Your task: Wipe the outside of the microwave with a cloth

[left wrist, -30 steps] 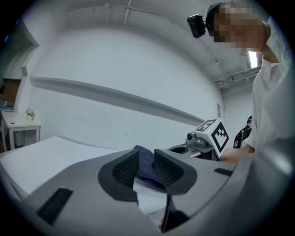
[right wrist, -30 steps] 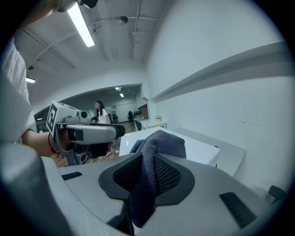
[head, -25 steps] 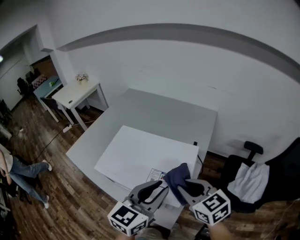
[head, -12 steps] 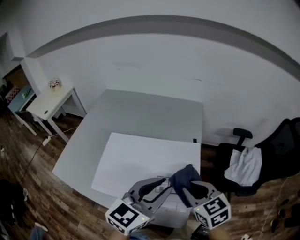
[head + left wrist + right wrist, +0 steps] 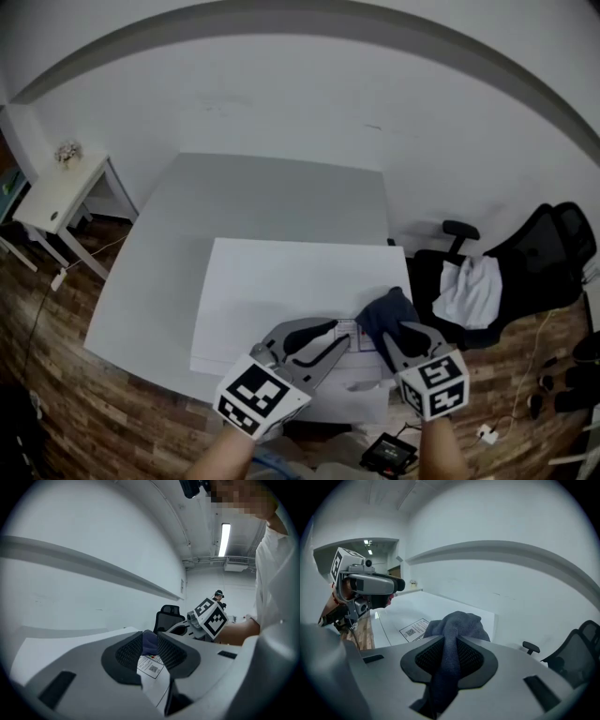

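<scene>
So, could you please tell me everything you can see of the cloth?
The cloth is dark blue-grey, soft and finely knit-looking. It is crumpled, pinched between the shut jaws of the right gripper; a bunch stands beyond the jaws and a tail hangs behind them. It is held over the near right corner of the white microwave.

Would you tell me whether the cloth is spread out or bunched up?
Bunched: the right gripper pinches the cloth, which humps in folds.
</scene>
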